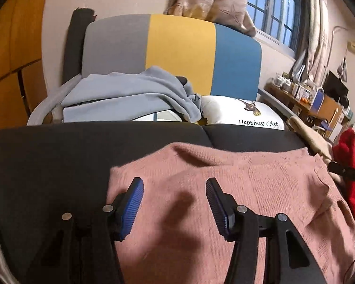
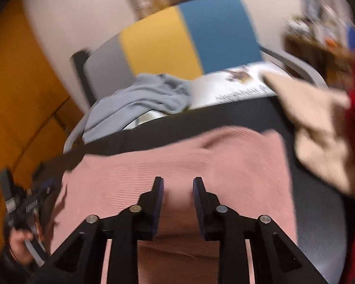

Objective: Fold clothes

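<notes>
The pink sweater (image 1: 224, 189) is spread flat on the dark seat (image 1: 59, 153), ready for folding, while the left gripper (image 1: 175, 203) and right gripper (image 2: 178, 204) are poised over it, both released, nothing grasped.

"Happiness ticket" in black script on white pillow (image 1: 243, 112), same print blurred unreadable in right wrist view

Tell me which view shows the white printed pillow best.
The left wrist view: the white pillow is sharp there, its print and the words "Happiness ticket" readable, beside the grey-blue garment. In the right wrist view the pillow is motion-blurred, its text unreadable, and the beige cloth covers its right edge.
</notes>
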Available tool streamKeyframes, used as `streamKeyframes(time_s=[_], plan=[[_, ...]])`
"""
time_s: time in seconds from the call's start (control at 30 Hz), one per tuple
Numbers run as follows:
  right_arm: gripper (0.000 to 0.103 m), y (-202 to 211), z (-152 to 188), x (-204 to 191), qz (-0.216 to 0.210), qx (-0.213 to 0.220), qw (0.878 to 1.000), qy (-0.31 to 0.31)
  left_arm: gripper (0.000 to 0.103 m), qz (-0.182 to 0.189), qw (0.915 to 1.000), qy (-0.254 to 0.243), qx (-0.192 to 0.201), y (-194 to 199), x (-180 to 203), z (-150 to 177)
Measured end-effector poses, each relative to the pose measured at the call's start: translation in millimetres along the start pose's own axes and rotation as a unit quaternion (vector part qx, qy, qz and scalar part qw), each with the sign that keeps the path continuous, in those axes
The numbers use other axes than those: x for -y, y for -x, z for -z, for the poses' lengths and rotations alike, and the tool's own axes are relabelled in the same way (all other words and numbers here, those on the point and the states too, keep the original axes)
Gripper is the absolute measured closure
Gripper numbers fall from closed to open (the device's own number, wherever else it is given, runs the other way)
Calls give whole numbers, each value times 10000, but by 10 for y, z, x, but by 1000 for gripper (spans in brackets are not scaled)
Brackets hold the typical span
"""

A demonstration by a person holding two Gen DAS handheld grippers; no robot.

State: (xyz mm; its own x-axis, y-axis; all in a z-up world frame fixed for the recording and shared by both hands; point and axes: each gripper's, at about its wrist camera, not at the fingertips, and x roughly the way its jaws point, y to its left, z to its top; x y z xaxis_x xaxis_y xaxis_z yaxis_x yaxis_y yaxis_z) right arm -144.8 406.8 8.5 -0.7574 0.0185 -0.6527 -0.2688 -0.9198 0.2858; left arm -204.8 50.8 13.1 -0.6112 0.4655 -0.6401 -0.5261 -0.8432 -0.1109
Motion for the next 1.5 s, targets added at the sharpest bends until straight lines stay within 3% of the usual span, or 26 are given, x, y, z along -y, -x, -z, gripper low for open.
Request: streamKeyframes(time_s=[0.1, 0.2, 0.23, 0.3, 0.47, 0.7, 0.77, 0.87, 1.0, 1.1, 1.17, 1.23, 1.27, 1.33, 1.5], plan=[[60, -283, -36, -308, 85, -231, 9976, 647, 42, -99, 9997, -230, -84, -100, 74, 7], [49, -573, 68, -340, 463, -472, 9932, 961, 36, -80, 9978, 8, -662, -338, -73, 163], [42, -604, 128, -296, 454, -470, 9938, 895, 36, 117, 9976, 337, -589, -310, -194, 171], [41, -608, 229, -197, 376, -464, 9953, 756, 36, 84, 9970, 491, -588, -291, -271, 197], [39, -551, 290, -145, 304, -458, 9958, 729, 35, -172, 9976, 226, -626, -350, -167, 207], [37, -628, 265, -179, 358, -435, 9957, 731, 37, -178, 9978, 198, -601, -270, -138, 157], [37, -556, 215, -170, 250, -469, 9967, 614, 37, -48, 9993, 139, -341, -115, -51, 63], [37, -283, 37, -14, -117, -105, 9998, 95, 37, 263, 9996, -35, 105, 107, 95, -79], [41, -154, -331, 207, -445, 171, 9981, -392, 36, 668, 9957, -623, 126, 53, 654, -246], [42, -347, -541, 213, -289, 4, 9995, -126, 36, 754, 9927, -941, -90, -163, 968, -266], [42, -575, -585, 227, 61, -237, 9996, 121, 36, 708, 9910, -1082, -352, -365, 1107, -207], [42, -889, -489, 379, 621, -851, 9943, 144, 33, 722, 9880, -1039, -889, -627, 1133, -64], [41, -974, -406, 448, 669, -972, 9929, 113, 33, 799, 9897, -915, -761, -622, 1094, -74], [40, -899, -315, 452, 619, -556, 9962, 274, 32, 894, 9901, -737, -798, -643, 1034, -94], [38, -894, -340, 399, 714, -614, 9948, 389, 28, 715, 9903, -866, -820, -685, 1087, -101]])
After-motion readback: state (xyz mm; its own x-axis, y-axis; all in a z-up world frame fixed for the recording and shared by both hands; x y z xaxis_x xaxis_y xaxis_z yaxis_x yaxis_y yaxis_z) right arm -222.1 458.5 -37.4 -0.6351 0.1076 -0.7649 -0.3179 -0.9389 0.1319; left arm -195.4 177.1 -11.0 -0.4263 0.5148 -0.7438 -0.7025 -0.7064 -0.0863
